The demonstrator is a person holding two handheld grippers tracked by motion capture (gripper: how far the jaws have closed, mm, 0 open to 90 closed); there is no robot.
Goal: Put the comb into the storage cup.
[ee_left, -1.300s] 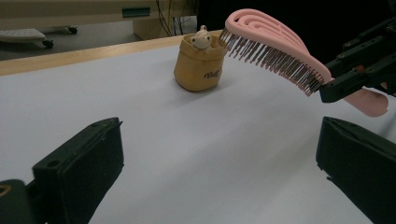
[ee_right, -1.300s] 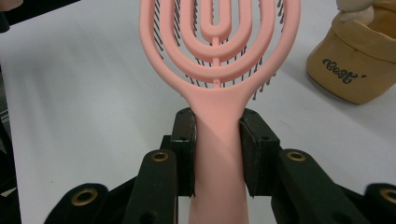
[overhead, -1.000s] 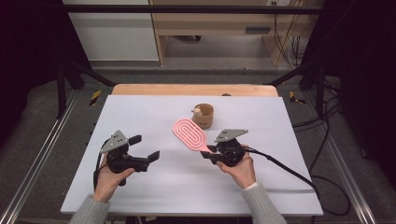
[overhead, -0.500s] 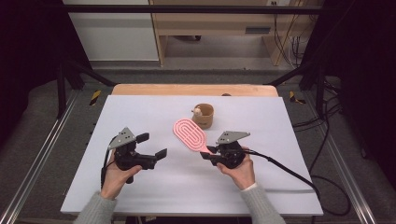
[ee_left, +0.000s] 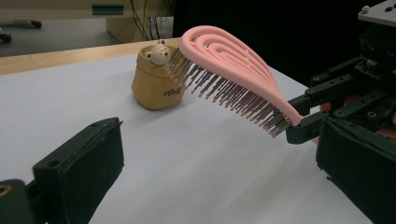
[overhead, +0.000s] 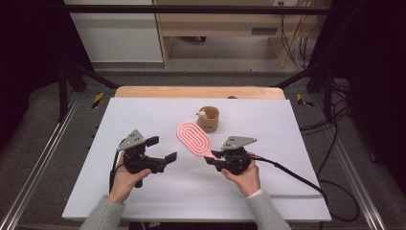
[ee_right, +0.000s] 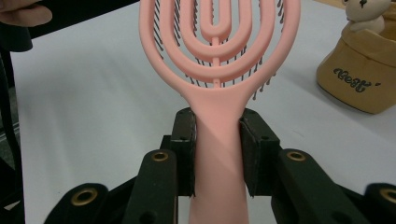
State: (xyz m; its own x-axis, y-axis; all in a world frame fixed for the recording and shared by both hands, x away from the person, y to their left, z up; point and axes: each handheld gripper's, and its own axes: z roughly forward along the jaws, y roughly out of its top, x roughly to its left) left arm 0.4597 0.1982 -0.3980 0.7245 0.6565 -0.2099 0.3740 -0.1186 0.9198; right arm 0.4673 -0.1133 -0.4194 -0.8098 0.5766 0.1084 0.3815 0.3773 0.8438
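1. Right tool (overhead: pixel 214 158): jaws clamped on the handle of the pink hairbrush (overhead: pixel 194 139), pads pressing both sides of the handle in the right gripper view (ee_right: pixel 218 140).
2. Brush is held up off the table (overhead: pixel 143 115), bristles facing down, pink back w/ looped slots facing up; head slants up and away from the right tool.
3. Brush head tip is near the tan pot (overhead: pixel 208 120), just in front of it; in the left gripper view (ee_left: pixel 156 81) tip overlaps the pot's rim, can't tell if touching.
4. Pot stands upright on the table w/ a small bear figure (ee_left: pixel 157 52) at its rim.
5. Left tool (overhead: pixel 161 149): jaws wide apart, nothing btwn them; to the left of the brush, apart from it, pointing toward it.
6. Person's hands grip both tools from the near table edge; a black cable (overhead: pixel 297 175) trails from the right tool, away from the brush.
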